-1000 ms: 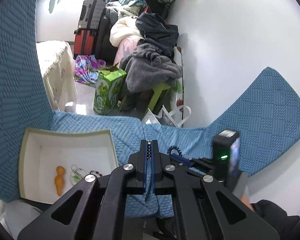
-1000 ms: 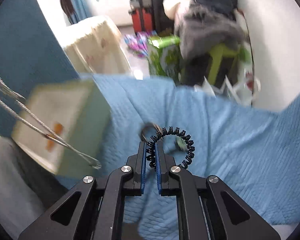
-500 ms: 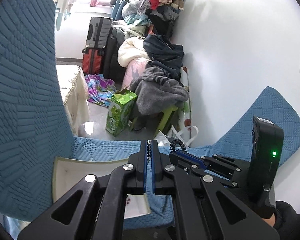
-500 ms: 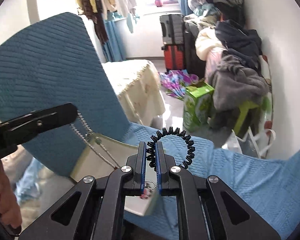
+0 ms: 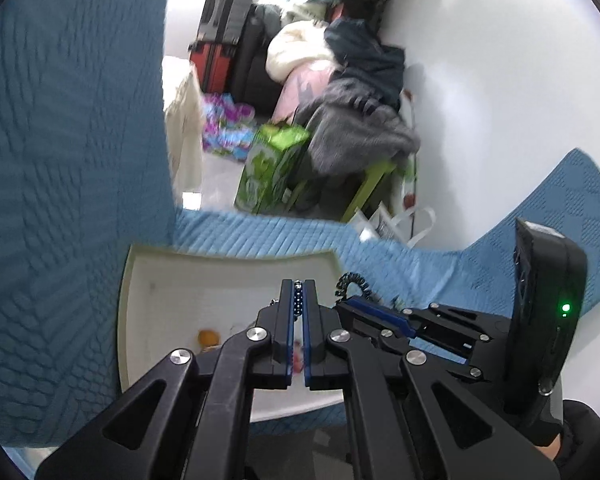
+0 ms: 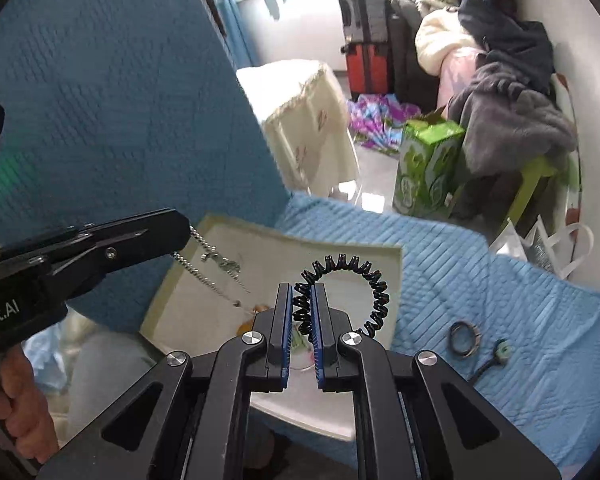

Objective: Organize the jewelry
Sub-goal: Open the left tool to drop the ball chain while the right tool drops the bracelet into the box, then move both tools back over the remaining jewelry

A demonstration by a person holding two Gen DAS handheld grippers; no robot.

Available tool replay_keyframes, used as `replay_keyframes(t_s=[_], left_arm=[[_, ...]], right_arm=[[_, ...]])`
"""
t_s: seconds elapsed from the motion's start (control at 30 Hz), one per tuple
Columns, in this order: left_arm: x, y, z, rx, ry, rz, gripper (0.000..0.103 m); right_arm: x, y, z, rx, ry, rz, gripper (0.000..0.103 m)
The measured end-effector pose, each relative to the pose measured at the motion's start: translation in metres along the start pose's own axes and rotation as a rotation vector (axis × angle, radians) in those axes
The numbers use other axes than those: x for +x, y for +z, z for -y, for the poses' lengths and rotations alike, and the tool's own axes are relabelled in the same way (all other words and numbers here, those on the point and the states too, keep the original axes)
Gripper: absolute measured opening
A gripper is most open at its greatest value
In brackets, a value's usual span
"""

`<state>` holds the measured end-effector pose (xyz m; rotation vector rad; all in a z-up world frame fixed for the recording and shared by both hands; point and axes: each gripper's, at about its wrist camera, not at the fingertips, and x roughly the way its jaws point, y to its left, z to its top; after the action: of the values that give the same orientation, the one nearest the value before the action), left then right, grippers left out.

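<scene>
Right wrist view, both claws now over white box [image 6: 394,276], right claw [image 6: 301,312] pinching coil bracelet [image 6: 364,280], left claw [image 6: 182,236] clamping chain [image 6: 204,276].

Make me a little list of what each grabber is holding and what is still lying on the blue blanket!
left gripper: shut on a bead chain, dangling over the white box
right gripper: shut on a black spiral hair tie, above the box
in the box: a small orange thing and other bits too blurry to name
on the blue blanket: a dark ring and a small green-tipped piece beside it
</scene>
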<state>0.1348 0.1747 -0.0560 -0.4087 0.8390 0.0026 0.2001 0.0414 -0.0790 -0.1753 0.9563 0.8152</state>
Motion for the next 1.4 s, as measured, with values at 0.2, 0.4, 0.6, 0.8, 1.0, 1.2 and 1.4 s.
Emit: replay_keyframes(t_s=[0.2, 0.4, 0.6, 0.8, 1.0, 1.2, 1.4], left_arm=[[0.024, -0.022, -0.019, -0.023, 0.015, -0.076, 0.003], [0.021, -0.018, -0.016, -0.036, 0.015, -0.071, 0.003], [0.002, -0.014, -0.005, -0.034, 0.044, -0.026, 0.044], [-0.011, -0.010, 0.021, -0.032, 0.019, 0.031, 0.044], [-0.004, -0.013, 0.055, -0.021, -0.025, 0.047, 0.044], [0.019, -0.024, 0.087, 0.011, -0.059, 0.048, 0.044], [0.050, -0.047, 0.111, 0.052, -0.096, 0.031, 0.044]], right_arm=[[0.027, -0.028, 0.000, 0.043, 0.000, -0.061, 0.008], [0.014, -0.023, -0.001, 0.020, 0.026, -0.052, 0.013], [-0.024, -0.013, 0.002, 0.007, 0.042, 0.020, 0.025], [-0.073, -0.008, 0.023, 0.009, 0.027, 0.099, 0.025], [-0.109, -0.014, 0.057, 0.038, -0.046, 0.160, 0.025], [-0.109, -0.035, 0.096, 0.084, -0.108, 0.148, 0.025], [-0.086, -0.067, 0.132, 0.168, -0.133, 0.114, 0.025]])
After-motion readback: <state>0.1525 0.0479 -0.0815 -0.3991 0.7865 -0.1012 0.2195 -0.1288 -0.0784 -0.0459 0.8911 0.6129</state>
